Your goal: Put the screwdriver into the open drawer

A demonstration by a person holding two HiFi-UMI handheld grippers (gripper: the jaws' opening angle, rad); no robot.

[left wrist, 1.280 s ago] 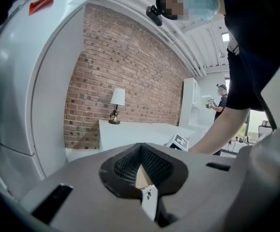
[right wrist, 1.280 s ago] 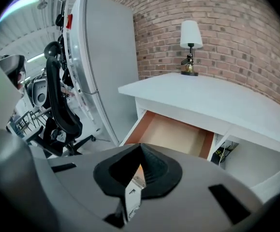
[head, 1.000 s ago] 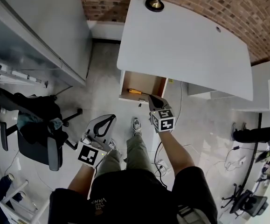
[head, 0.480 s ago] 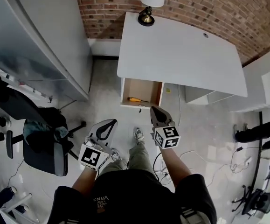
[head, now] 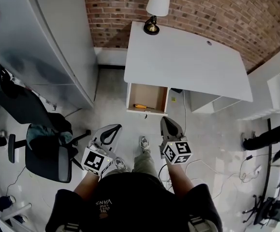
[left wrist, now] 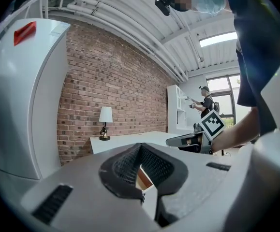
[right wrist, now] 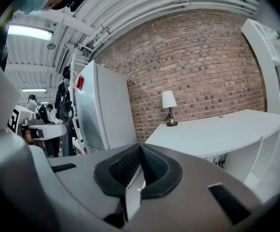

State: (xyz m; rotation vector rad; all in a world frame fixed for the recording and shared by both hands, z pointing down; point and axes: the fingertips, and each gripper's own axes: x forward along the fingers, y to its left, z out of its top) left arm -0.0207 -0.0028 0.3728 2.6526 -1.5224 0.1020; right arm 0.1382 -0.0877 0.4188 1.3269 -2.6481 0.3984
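Screwdriver [head: 140, 106], yellow-handled, lies inside the open drawer [head: 149, 92], close to its front edge. The drawer stands pulled out from under the near left part of the white desk [head: 188, 62]. Both tools are held over the floor, clear of the drawer. Left gripper [head: 113, 127]: jaws pressed together, nothing between them. Right gripper [head: 166, 121]: jaws likewise together and empty, its tips nearer the drawer front than the left's. A lamp [head: 155, 11] stands at the desk's back edge against the brick wall [head: 202, 4].
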